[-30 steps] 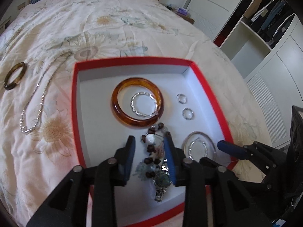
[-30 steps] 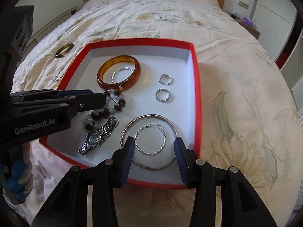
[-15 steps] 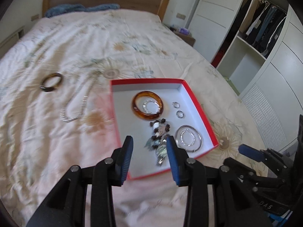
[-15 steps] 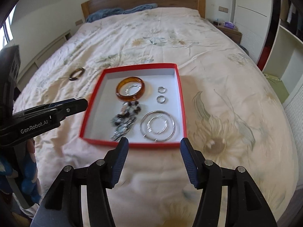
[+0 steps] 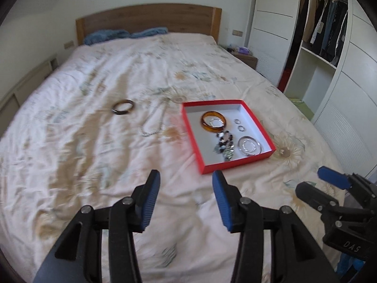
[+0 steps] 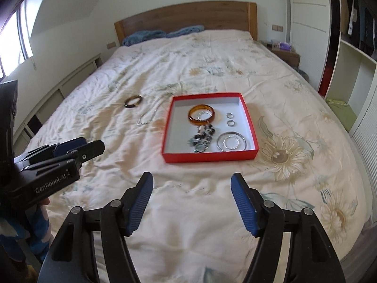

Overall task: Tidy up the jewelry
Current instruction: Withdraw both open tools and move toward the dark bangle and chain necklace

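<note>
While both grippers (image 5: 186,176) (image 6: 191,179) gape, bare quilt (image 6: 188,188) fronts the box's (image 6: 209,158) near wall.

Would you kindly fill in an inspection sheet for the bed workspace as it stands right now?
Surface: floral bedspread, wrinkled.
Job's things: red tray holds amber bangle with a silver ring inside it, two small rings, beaded bracelet, watch, large silver hoops. Dark bangle and chain necklace lie on the bedspread left of the tray.
Clutter: nothing seen.
Grippers: left gripper and right gripper both open, empty, above the bedspread short of the tray.
Cables: nothing seen.
Surroundings: wooden headboard, blue pillows, wardrobe, nightstand.
</note>
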The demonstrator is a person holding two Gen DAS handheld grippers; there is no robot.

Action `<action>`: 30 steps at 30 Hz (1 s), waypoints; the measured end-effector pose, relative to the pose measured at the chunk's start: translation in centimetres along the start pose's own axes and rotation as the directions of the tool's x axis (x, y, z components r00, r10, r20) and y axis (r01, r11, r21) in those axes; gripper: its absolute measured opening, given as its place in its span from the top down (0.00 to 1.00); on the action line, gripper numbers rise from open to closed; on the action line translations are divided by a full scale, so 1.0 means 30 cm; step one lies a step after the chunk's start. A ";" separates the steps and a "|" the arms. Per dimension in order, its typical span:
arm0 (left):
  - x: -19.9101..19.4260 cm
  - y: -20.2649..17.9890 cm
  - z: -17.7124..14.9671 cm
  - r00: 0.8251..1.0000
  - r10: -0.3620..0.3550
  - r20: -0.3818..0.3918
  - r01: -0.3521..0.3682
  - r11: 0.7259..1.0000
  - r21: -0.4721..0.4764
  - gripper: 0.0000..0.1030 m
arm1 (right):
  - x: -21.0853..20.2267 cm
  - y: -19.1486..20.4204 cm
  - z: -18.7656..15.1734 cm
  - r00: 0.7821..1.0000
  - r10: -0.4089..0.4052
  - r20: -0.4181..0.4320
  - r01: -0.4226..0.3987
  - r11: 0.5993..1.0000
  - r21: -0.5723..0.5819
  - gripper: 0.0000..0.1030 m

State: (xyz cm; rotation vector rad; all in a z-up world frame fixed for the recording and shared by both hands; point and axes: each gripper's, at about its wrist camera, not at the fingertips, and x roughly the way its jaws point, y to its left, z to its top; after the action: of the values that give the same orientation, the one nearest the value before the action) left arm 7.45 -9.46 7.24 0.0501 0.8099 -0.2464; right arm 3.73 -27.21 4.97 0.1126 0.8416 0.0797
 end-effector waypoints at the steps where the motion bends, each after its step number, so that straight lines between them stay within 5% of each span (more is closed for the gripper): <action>1: -0.023 0.008 -0.012 1.000 0.009 0.009 -0.009 1.000 0.002 0.57 | -0.018 0.014 -0.009 1.000 0.000 0.009 0.000 1.000 0.002 0.33; 16: -0.286 0.105 -0.164 0.993 0.082 0.087 -0.079 0.996 -0.032 0.57 | -0.206 0.179 -0.119 0.994 -0.022 0.108 0.025 0.999 -0.027 0.27; 30: -0.403 0.117 -0.202 0.982 0.106 0.154 -0.102 0.994 -0.036 0.57 | -0.292 0.247 -0.163 0.987 0.007 0.162 0.002 0.999 -0.054 0.27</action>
State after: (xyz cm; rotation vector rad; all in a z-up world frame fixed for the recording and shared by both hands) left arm -4.04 -2.82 11.62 0.0462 0.6526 -0.1385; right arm -5.92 -20.54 9.18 0.0679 0.6767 0.0941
